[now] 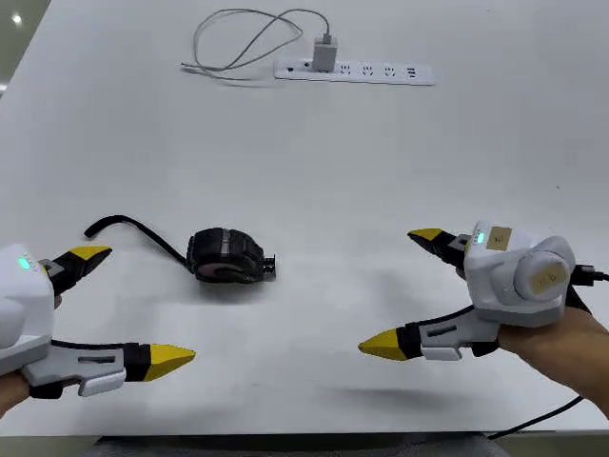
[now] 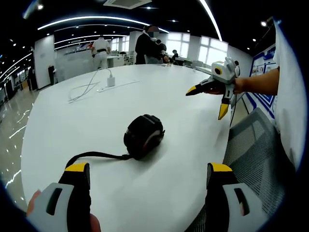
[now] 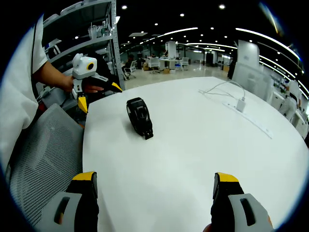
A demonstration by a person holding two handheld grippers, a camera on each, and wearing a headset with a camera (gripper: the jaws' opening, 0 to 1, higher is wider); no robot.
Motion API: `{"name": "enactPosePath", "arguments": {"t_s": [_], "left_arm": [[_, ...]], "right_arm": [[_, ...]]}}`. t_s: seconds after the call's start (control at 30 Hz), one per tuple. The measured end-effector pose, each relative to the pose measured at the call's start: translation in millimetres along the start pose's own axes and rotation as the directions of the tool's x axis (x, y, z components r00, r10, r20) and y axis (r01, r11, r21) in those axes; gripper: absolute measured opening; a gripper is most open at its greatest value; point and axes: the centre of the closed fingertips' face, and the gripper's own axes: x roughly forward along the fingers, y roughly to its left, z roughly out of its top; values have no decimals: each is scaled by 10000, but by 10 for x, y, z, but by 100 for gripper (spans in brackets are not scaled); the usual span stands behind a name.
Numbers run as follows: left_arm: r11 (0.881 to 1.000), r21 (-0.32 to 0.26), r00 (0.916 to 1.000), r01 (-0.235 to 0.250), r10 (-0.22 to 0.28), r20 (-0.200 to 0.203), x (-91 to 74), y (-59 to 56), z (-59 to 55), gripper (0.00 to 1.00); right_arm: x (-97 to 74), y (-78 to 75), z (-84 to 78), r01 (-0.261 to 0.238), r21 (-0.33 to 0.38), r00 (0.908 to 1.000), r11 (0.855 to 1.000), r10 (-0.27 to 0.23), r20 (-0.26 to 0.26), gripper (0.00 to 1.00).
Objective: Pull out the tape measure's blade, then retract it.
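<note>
A black tape measure (image 1: pixel 226 256) lies on the white table (image 1: pixel 314 171), its black wrist strap (image 1: pixel 128 228) trailing to the left; no blade is drawn out. It also appears in the left gripper view (image 2: pixel 143 136) and the right gripper view (image 3: pixel 139 116). My left gripper (image 1: pixel 138 305) hovers open at the lower left, a short way from the tape. My right gripper (image 1: pixel 404 290) hovers open at the lower right, further from it. Each gripper shows in the other's view: right gripper (image 2: pixel 207 101), left gripper (image 3: pixel 99 95). Both hold nothing.
A white power strip (image 1: pixel 354 69) with a plugged charger and a looped white cable (image 1: pixel 243 38) lies at the table's far side. A grey mesh chair (image 3: pixel 41 154) stands at the near edge. People stand in the room behind (image 2: pixel 147 46).
</note>
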Motion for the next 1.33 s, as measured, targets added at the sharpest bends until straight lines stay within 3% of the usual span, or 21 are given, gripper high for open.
{"name": "enactPosePath", "arguments": {"t_s": [0.6, 0.93, 1.33], "left_arm": [[9998, -169, 9997, -117, 113, -197, -206, 40, -167, 99], [9995, -244, 9996, -218, 214, -178, -263, 72, -173, 99], [9983, -417, 9992, -398, 396, -53, -305, 92, -169, 99]], "right_arm": [[-373, -55, -249, 721, 265, 9972, 9970, -715, -238, 99], [-604, -150, -340, 1302, 578, 9914, 9898, -1292, -223, 99], [-619, -80, -364, 1277, 630, 9915, 9898, -1259, -318, 99]]}}
